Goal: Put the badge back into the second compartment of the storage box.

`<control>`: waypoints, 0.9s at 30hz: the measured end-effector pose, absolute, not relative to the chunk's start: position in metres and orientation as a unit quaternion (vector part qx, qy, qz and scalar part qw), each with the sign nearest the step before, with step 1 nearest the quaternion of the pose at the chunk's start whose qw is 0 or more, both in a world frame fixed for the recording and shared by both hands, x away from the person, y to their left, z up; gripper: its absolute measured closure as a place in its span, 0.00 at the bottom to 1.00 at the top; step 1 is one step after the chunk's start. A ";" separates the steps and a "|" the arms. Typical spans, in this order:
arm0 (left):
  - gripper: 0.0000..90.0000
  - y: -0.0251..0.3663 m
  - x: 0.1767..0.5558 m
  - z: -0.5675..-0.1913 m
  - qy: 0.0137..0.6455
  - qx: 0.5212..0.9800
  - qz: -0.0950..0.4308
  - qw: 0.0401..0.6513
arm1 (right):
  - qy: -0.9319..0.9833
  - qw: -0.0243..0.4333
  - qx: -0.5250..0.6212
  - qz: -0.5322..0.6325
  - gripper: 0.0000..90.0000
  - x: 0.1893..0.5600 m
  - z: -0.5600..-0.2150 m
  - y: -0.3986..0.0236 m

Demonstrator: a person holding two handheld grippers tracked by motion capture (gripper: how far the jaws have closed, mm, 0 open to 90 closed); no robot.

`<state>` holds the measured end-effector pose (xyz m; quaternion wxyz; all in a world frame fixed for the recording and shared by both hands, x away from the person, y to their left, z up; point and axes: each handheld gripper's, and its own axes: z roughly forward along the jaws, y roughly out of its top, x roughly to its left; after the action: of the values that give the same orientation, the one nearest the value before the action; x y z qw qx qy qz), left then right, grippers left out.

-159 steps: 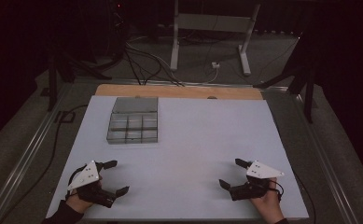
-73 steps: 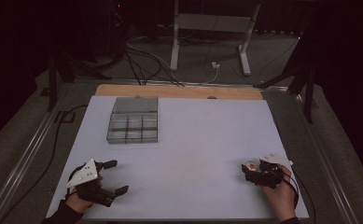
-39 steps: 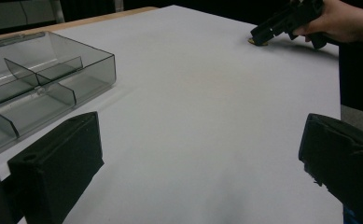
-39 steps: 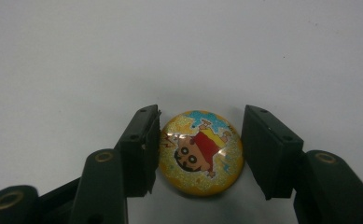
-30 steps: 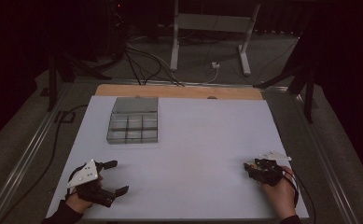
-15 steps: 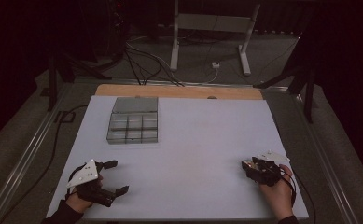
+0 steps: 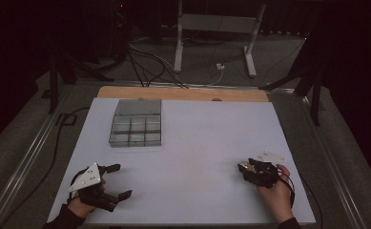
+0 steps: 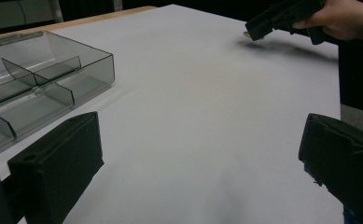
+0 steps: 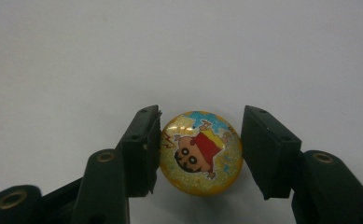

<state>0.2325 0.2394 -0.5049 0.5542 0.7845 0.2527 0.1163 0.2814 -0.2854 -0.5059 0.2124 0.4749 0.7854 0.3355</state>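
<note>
The right claw (image 9: 201, 154) pinches a round yellow cartoon badge (image 9: 200, 153) just above the near right of the desk (image 7: 197, 143), likely to carry it to the far-left tray (image 7: 136, 122), while the left claw (image 7: 110, 181) waits wide open and empty.

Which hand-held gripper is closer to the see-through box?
Left. The left hand-held gripper sits just below the see-through box, near the table's front-left corner; the right hand-held gripper is far across, front-right.
</note>
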 end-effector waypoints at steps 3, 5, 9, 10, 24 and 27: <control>0.01 0.239 0.233 -0.505 0.252 0.785 0.117 0.554 | 0.792 0.210 0.462 0.338 0.53 0.284 -0.504 -0.275; 0.01 0.240 0.233 -0.505 0.252 0.784 0.116 0.555 | 0.795 0.208 0.455 0.342 0.53 0.286 -0.502 -0.269; 0.01 0.240 0.232 -0.505 0.252 0.783 0.116 0.556 | 0.804 0.205 0.439 0.345 0.53 0.290 -0.498 -0.255; 0.01 0.240 0.232 -0.505 0.253 0.783 0.115 0.556 | 0.805 0.203 0.436 0.347 0.53 0.291 -0.497 -0.252; 0.01 0.240 0.231 -0.504 0.249 0.784 0.115 0.556 | 0.830 0.185 0.383 0.362 0.53 0.308 -0.485 -0.203; 0.01 0.240 0.231 -0.504 0.250 0.783 0.115 0.558 | 0.832 0.182 0.374 0.366 0.53 0.312 -0.481 -0.193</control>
<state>0.2315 0.2398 -0.5043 0.5578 0.7832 0.2496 0.1148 0.3123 -0.1931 -0.4813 0.1823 0.3744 0.8321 0.3664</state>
